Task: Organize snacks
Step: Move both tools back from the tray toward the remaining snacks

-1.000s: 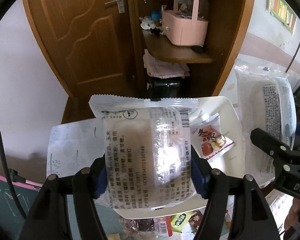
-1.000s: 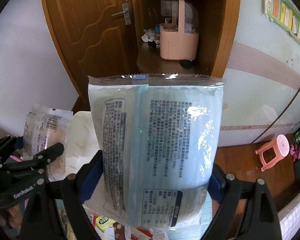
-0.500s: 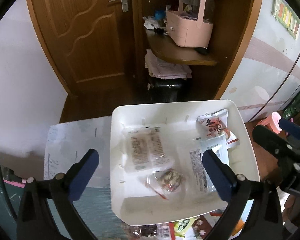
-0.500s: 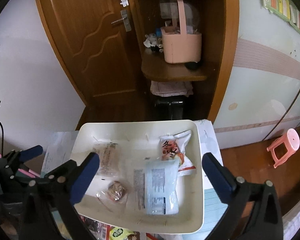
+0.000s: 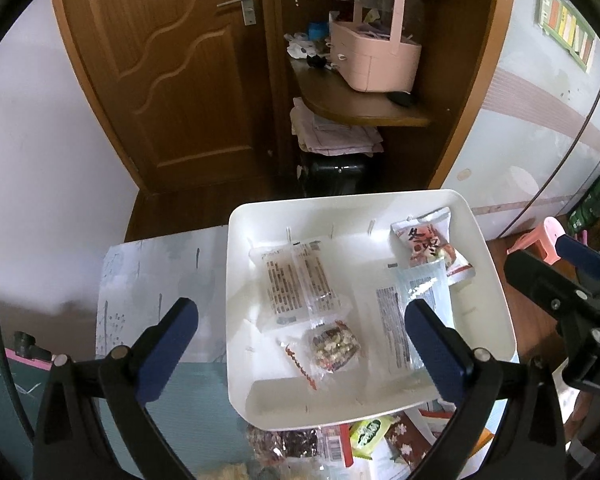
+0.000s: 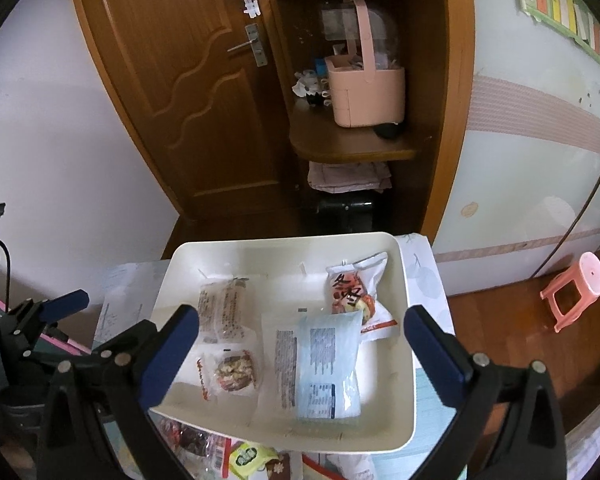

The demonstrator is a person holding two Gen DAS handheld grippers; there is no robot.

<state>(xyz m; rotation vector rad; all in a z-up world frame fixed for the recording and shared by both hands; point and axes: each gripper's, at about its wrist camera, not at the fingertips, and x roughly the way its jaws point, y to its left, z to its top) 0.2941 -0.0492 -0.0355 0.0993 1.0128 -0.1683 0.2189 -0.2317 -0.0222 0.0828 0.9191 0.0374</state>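
A white tray [image 5: 496, 288] [image 6: 406, 380] on the table holds several snack packets: a clear packet with brown printing [image 5: 296, 280] [image 6: 224, 312], a pale blue packet [image 5: 424, 292] [image 6: 326, 364], a red-and-white packet [image 5: 428, 240] [image 6: 354, 292] and a small round nut snack [image 5: 334, 346] [image 6: 234, 372]. My left gripper [image 5: 300, 342] is open and empty above the tray's near side. My right gripper [image 6: 300, 344] is open and empty above the tray. The right gripper also shows at the right edge of the left wrist view [image 5: 568, 284].
More loose snack packets [image 5: 340, 448] [image 6: 240, 454] lie on the table in front of the tray. A patterned paper sheet [image 5: 156, 276] lies left of the tray. Behind stand a wooden door [image 5: 172, 64], a shelf with a pink basket [image 5: 374, 52] and a pink stool [image 6: 576, 288].
One second ago each gripper held a packet upright. Both have opened and let go; the clear packet and the blue packet now lie in the tray. Both grippers have drawn back slightly.
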